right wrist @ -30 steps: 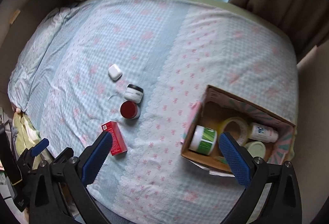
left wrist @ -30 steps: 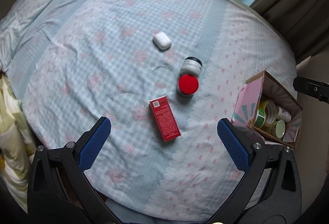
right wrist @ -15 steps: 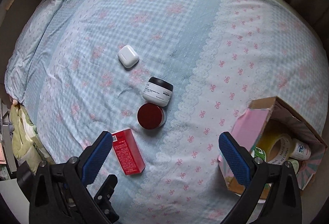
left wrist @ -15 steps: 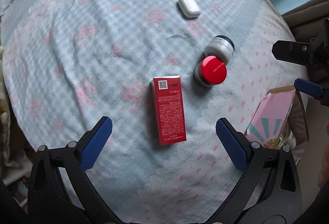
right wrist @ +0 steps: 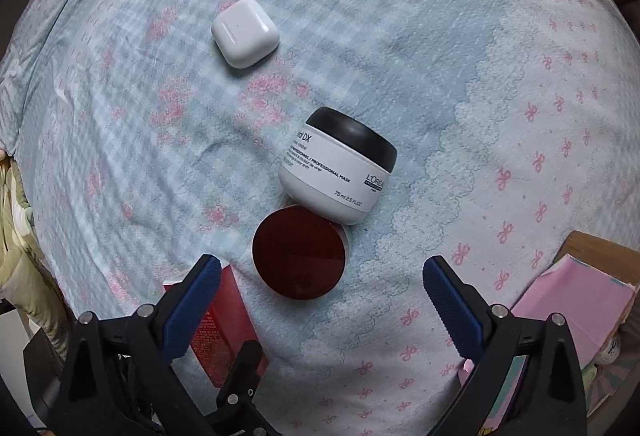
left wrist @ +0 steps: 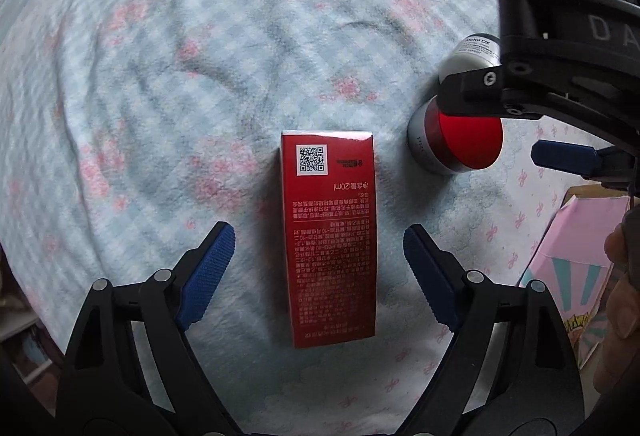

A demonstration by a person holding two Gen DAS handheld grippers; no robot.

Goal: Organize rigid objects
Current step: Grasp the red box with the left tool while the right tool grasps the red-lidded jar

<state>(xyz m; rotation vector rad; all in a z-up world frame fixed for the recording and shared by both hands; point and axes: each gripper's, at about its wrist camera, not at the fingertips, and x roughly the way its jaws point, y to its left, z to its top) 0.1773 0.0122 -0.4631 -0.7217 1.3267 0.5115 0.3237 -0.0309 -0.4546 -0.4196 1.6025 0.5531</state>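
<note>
In the left wrist view, the left claw fills the bottom of the frame, its ribbed blue pads spread wide on either side of a glossy red carton. The carton lies flat on the bed, a soft blue checked quilt with pink flowers, and touches neither pad. Half a second ago it lay further ahead and looked smaller.

To its upper right sits a round red-lidded jar, partly covered by the black frame of the right claw. In the right wrist view, the right claw is likewise released, its pads flanking that jar, which now lies between them. Touching the jar's far side is a white tub with a black lid. Further up, a smooth white earbud case. At lower right, a pink cardboard box.
</note>
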